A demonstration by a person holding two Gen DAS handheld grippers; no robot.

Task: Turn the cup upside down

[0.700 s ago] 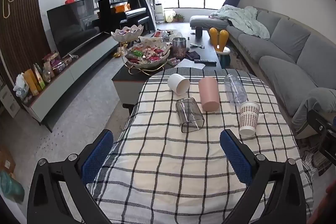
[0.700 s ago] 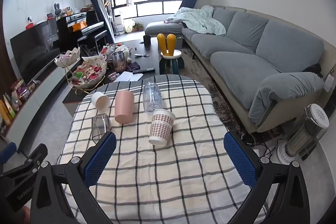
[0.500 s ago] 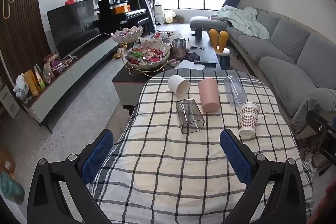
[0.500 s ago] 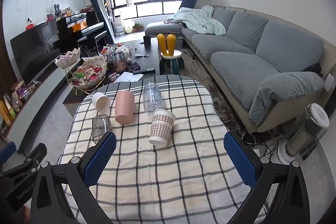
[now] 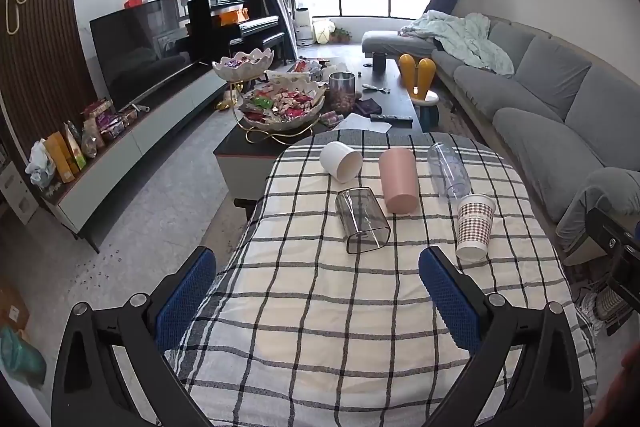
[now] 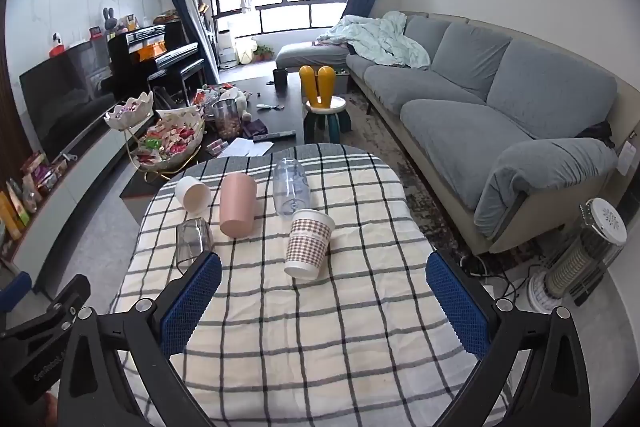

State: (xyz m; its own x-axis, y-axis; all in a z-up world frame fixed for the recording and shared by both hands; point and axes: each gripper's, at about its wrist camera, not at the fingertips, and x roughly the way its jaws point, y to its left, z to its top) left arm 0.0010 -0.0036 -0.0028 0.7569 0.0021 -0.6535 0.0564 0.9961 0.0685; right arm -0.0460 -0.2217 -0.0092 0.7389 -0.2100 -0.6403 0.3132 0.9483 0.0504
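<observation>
- Nothing on the cloth has shifted since the earlier frames; the cups lie where they lay, and both my claws have only drifted a hair, hovering short of the group.
- My left claw (image 5: 316,291) is spread wide and holds nothing; its blue pads (image 5: 186,291) stand well apart over bare checked tablecloth (image 5: 320,339).
- My right claw (image 6: 322,297) is likewise released and empty, pads wide over the near half of the table.
- Five cups lie on their sides at the far end: a white cup (image 5: 341,161), a pink cup (image 5: 397,181), a clear bottle-shaped cup (image 5: 448,169), a smoky glass tumbler (image 5: 362,219) and a checked paper cup (image 5: 475,227).
- The checked paper cup (image 6: 309,242) is, I judge, the likeliest first target: it lies nearest, straight ahead of my right claw and a little left of its centre line.
- Its long axis runs nearly toward me, base (image 6: 302,271) at my end, open mouth pointing away and tilted slightly right.
- From my left claw it sits off to the right, beyond the right pad, so my right hand is the better placed.
- The tumbler lies almost dead ahead of my left claw, open mouth toward me; in the right view my left pad partly hides it.
- To grip the paper cup I would likely close across its sides, then turn it mouth-down.
</observation>
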